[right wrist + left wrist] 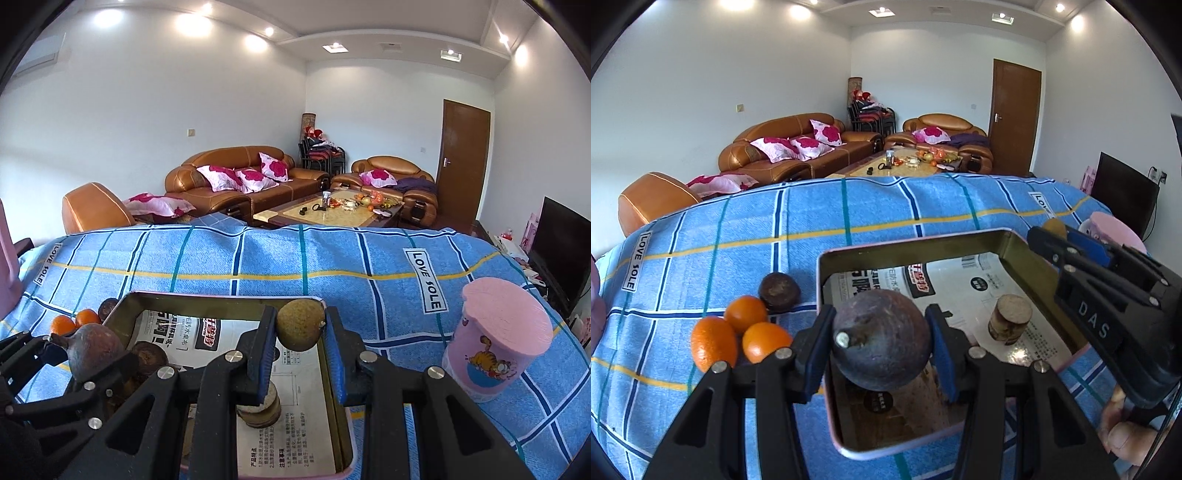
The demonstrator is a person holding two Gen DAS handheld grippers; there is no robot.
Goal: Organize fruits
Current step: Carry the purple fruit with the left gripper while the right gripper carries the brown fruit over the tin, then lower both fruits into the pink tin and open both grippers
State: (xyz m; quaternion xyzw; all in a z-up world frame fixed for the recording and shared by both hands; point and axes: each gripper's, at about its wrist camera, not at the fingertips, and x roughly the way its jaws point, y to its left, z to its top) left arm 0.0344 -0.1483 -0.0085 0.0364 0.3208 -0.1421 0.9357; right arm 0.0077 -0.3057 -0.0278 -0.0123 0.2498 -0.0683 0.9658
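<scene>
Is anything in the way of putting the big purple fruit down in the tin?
Mostly no. The purple fruit, held by the left gripper, hangs over the open tin. A small stack of brown slices stands inside to its right, apart from it.

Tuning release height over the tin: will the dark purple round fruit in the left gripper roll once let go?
Probably. The purple fruit looks near-spherical and smooth, so it may roll on the glossy paper lining the tin, whose walls should stop it. It looks firm: the left gripper pads leave no visible dent.
</scene>
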